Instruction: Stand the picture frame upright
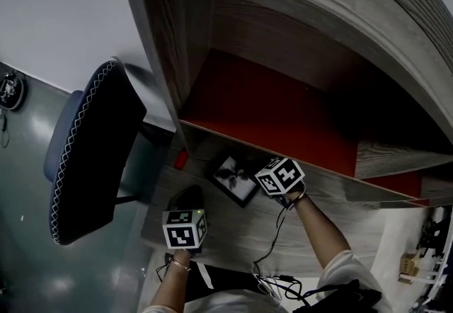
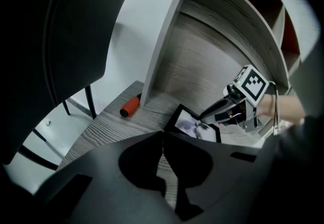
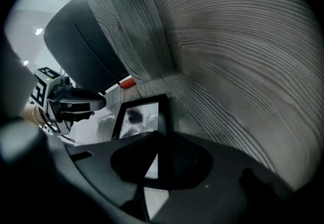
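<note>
the picture frame [image 1: 233, 178] lies flat, face up, on the table [image 1: 233, 237] near its far left corner. a small red thing [image 2: 130, 106] lies closer to that corner. our right gripper [image 2: 201, 116] has its jaws drawn together, the tips down at the frame's far border, and we see nothing clamped between them. whether they touch the border we cannot tell. our left gripper [image 2: 162, 137] hangs nearer the front edge, jaws closed on nothing and apart from the frame. we judge the frame light and stiff, with a glossy front that is likely slippery and breakable. so we would take it by the dark border, not the face: tip one edge up and pinch front to back across the rim. any prop on its back is hidden from us. we can read no brand or writing, only the square markers on each gripper's cube [image 1: 280, 175].
</note>
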The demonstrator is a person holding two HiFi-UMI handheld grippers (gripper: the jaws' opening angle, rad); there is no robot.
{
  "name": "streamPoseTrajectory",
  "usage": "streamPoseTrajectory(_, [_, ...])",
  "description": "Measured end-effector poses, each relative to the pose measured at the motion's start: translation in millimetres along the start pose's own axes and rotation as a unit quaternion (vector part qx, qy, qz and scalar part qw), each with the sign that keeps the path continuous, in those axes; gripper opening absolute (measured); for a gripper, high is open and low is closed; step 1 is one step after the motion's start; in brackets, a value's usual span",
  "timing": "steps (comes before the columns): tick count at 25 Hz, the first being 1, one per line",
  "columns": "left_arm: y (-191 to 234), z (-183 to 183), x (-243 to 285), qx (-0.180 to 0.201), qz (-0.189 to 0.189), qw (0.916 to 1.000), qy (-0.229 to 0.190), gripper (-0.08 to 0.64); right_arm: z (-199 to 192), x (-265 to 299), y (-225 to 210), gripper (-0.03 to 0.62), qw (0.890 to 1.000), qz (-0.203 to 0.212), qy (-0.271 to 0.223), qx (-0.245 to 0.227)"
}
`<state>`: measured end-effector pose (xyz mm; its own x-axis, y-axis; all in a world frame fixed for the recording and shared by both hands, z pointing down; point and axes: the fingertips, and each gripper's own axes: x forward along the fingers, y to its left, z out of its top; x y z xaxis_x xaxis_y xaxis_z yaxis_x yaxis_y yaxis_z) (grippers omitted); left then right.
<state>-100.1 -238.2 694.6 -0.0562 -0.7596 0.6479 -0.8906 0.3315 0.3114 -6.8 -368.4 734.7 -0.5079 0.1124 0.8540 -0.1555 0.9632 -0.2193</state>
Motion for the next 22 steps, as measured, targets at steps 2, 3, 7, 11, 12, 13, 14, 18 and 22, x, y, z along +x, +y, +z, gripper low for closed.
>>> streamPoseTrajectory(2, [0, 2, -2, 0.003, -0.002, 1.0000, 0.000, 0.015, 2, -5, 6, 0.080, 1.000, -0.004, -0.002, 0.013])
streamPoseTrajectory(3, [1, 3, -4, 0.004, -0.002, 1.0000, 0.000, 0.015, 1, -7, 9, 0.080, 1.000, -0.006, -0.005, 0.023])
streamPoseTrajectory(7, [4, 4, -15, 0.010, -0.003, 0.9999, 0.002, 0.015, -10, -15, 18, 0.080, 0.997, -0.022, -0.030, 0.066])
streamPoseTrajectory(11, [12, 13, -11, 0.018, -0.002, 0.9998, 0.011, 0.015, -7, -17, 14, 0.080, 0.993, -0.039, -0.055, 0.097])
streamPoseTrajectory(12, [14, 17, -6, 0.019, -0.003, 0.9996, 0.019, 0.015, -4, -15, 11, 0.080, 0.992, -0.037, -0.058, 0.108])
streamPoseTrajectory(13, [16, 20, -3, 0.022, -0.004, 0.9993, 0.030, 0.015, -2, -14, 10, 0.080, 0.990, -0.035, -0.060, 0.121])
streamPoseTrajectory(14, [17, 22, -2, 0.025, -0.007, 0.9988, 0.041, 0.015, -2, -13, 11, 0.080, 0.988, -0.034, -0.062, 0.134])
streamPoseTrajectory(18, [17, 28, -7, 0.040, -0.022, 0.9976, 0.052, 0.015, 1, -22, 21, 0.080, 0.981, -0.047, -0.085, 0.170])
streamPoseTrajectory(22, [12, 32, -17, 0.060, -0.040, 0.9959, 0.054, 0.015, 1, -46, 33, 0.080, 0.967, -0.078, -0.125, 0.207])
